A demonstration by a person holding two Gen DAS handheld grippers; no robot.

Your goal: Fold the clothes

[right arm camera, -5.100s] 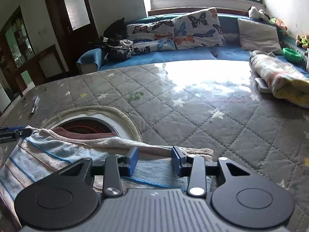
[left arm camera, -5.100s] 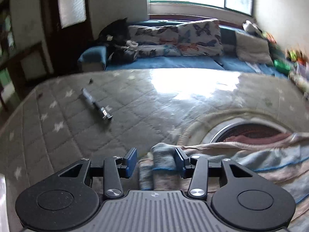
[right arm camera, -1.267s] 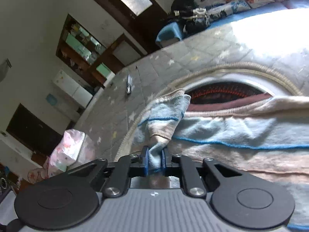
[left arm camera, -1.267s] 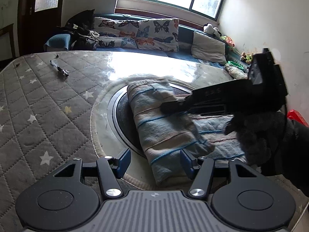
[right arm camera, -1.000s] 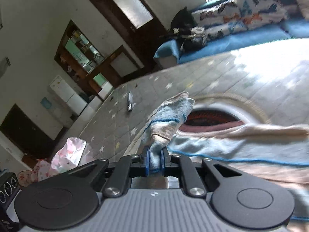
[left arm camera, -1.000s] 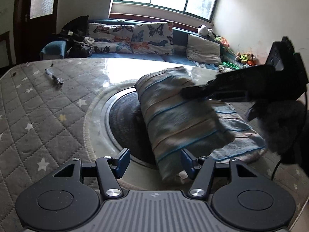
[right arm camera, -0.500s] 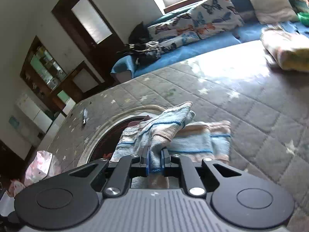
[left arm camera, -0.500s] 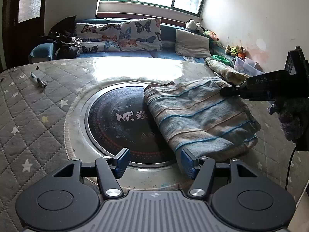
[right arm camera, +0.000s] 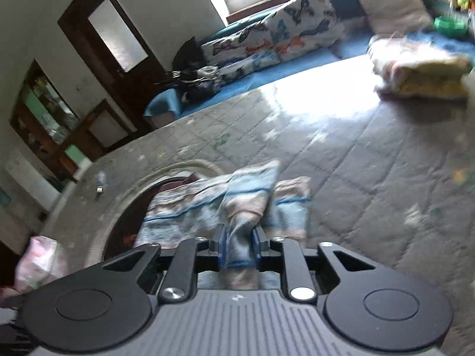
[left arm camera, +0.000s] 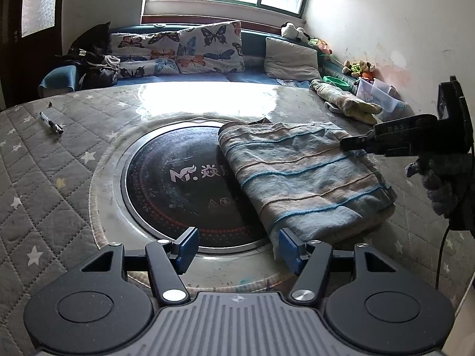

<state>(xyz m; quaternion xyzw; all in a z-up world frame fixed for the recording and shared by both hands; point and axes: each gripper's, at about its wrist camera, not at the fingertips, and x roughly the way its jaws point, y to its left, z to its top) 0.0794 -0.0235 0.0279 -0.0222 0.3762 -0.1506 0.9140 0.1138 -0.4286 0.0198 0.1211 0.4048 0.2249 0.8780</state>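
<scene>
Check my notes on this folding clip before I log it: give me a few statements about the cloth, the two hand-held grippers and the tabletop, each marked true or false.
1. The right hand-held gripper is shut on the striped cloth. True.
2. The left hand-held gripper grips the cloth's near edge. False: it is open, with nothing between its fingers.
3. The cloth lies folded, partly over the round black cooktop. True.
4. The pen lies on top of the cloth. False: it lies on the quilted table cover, far to the cloth's left.
5. The cloth is plain white. False: it has blue and beige stripes.
</scene>
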